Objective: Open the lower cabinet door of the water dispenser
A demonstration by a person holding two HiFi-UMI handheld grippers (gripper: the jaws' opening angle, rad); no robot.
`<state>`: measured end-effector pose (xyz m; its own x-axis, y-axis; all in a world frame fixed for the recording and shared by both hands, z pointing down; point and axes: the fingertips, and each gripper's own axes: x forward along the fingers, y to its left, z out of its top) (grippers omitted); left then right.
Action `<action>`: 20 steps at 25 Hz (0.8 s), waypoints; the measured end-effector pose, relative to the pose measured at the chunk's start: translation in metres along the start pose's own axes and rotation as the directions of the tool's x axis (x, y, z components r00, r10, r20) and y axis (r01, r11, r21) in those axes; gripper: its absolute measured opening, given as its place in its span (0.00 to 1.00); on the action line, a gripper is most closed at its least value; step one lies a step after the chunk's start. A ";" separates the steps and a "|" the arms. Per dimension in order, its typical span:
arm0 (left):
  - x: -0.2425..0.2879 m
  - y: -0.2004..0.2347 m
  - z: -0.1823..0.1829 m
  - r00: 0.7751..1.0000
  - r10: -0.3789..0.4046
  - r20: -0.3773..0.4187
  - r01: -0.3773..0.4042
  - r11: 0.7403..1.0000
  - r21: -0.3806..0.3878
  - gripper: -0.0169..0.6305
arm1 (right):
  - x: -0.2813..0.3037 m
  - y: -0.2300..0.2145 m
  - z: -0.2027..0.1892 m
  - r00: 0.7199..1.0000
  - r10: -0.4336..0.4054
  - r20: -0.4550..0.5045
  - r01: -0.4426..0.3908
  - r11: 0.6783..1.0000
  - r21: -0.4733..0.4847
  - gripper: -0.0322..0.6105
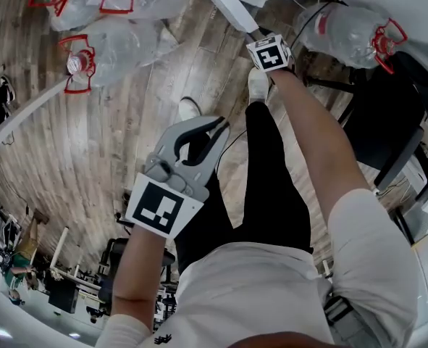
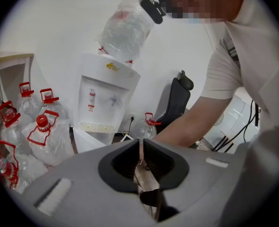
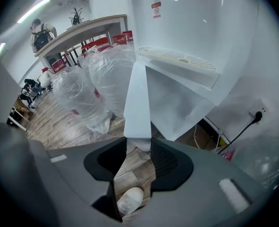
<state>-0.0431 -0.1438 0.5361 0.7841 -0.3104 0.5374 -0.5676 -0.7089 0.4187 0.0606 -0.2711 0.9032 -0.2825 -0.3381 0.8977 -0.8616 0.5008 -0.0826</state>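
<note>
The white water dispenser (image 2: 108,96) stands against the wall with an upturned bottle (image 2: 127,27) on top. Its lower cabinet door (image 3: 138,103) is swung out at an angle, and the hollow cabinet (image 3: 177,103) shows behind it. My right gripper (image 3: 139,143) is shut on the door's free edge near its bottom corner. In the head view the door (image 1: 224,2) runs up from my right gripper (image 1: 261,38). My left gripper (image 1: 219,127) hangs lower and nearer the body, shut on nothing; its jaws (image 2: 140,148) meet in a thin slit.
Several empty water bottles with red handles (image 1: 90,49) lie on the wood floor left of the dispenser; another bottle (image 1: 358,31) lies at the right. A black chair (image 1: 387,122) stands right. A wall socket (image 3: 258,115) with a cable sits low right. The person's shoes (image 1: 257,82) are below the door.
</note>
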 end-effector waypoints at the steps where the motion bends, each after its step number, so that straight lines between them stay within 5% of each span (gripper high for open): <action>1: -0.006 0.003 -0.002 1.000 0.003 0.003 -0.003 1.000 -0.006 0.12 | 0.000 0.008 0.001 1.000 0.002 -0.003 -0.002 1.000 0.005 0.29; 20: -0.112 0.047 -0.053 0.989 0.110 0.096 -0.105 0.993 -0.062 0.12 | 0.034 0.152 0.026 0.996 0.084 -0.031 -0.085 0.996 -0.025 0.22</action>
<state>-0.1708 -0.1093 0.5344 0.7373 -0.4462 0.5072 -0.6608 -0.6321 0.4046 -0.0911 -0.2275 0.9100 -0.3407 -0.2694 0.9007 -0.8237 0.5474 -0.1479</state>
